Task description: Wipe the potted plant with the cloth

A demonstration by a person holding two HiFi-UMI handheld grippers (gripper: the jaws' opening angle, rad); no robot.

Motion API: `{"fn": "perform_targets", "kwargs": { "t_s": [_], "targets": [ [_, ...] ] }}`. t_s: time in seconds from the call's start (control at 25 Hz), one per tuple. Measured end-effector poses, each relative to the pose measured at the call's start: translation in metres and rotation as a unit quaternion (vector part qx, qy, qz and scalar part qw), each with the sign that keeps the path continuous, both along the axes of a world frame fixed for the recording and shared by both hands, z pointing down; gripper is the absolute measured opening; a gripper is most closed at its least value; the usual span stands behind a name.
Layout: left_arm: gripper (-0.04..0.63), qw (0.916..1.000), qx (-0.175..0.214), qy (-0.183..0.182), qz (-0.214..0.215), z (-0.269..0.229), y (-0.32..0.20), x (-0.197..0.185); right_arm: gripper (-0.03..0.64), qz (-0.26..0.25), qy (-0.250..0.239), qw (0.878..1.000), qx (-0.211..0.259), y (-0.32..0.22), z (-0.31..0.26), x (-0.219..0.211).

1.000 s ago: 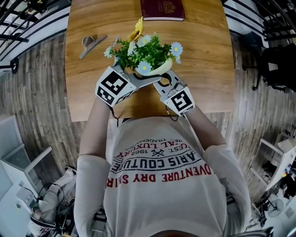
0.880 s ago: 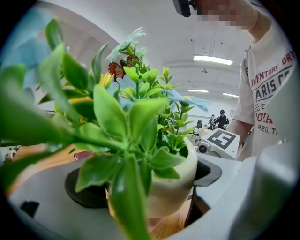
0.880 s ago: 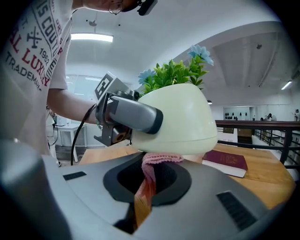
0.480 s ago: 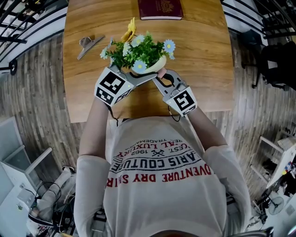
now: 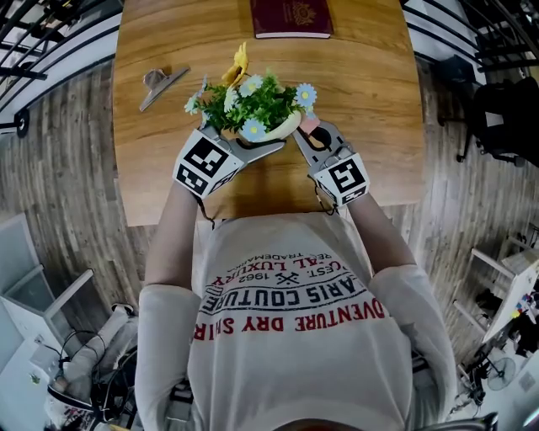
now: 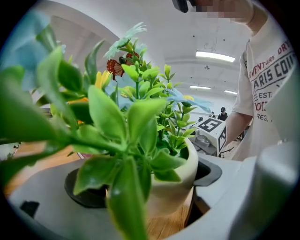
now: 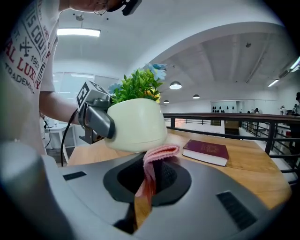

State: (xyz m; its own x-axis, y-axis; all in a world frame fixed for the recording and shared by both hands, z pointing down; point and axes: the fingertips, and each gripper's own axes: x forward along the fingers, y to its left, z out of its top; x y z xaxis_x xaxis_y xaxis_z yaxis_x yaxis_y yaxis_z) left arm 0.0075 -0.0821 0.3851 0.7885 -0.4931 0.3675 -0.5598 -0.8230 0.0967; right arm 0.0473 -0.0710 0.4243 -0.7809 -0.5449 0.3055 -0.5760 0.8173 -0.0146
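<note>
The left arm [image 5: 171, 231] and right arm [image 5: 373, 226] reach forward and converge at 12 o'clock. The left hand-held gripper [image 5: 268, 144], angled toward 2 o'clock, clamps the potted plant [image 5: 282, 128]. The right hand-held gripper [image 5: 309, 131], angled toward 11 o'clock, pinches the cloth [image 7: 157, 153].

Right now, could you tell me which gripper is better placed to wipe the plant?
Right, I think: the right gripper pinches the pink cloth at the pot, which the left gripper holds.

The book [image 5: 291, 18] is cut by the top edge; foliage [image 5: 257, 101] hides most of the pot [image 5: 285, 126].
</note>
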Motion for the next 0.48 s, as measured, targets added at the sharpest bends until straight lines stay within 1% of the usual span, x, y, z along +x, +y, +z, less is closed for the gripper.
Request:
{"fn": "perform_targets", "kwargs": {
  "t_s": [0.2,0.36,0.48],
  "targets": [
    [0.523,0.9997,0.022,0.003,-0.010,0.000,-0.002,-0.003,0.035,0.027,0.003,1.000,0.000,-0.011,0.000,0.007],
    [0.523,0.9992,0.033,0.015,-0.015,0.002,-0.002,-0.003,0.035,0.065,0.006,0.998,0.001,-0.023,0.000,0.019],
    [0.523,0.9992,0.032,0.018,-0.015,0.011,-0.004,-0.004,0.035,0.098,0.013,0.995,-0.002,-0.034,0.005,0.031]
  ]
}}
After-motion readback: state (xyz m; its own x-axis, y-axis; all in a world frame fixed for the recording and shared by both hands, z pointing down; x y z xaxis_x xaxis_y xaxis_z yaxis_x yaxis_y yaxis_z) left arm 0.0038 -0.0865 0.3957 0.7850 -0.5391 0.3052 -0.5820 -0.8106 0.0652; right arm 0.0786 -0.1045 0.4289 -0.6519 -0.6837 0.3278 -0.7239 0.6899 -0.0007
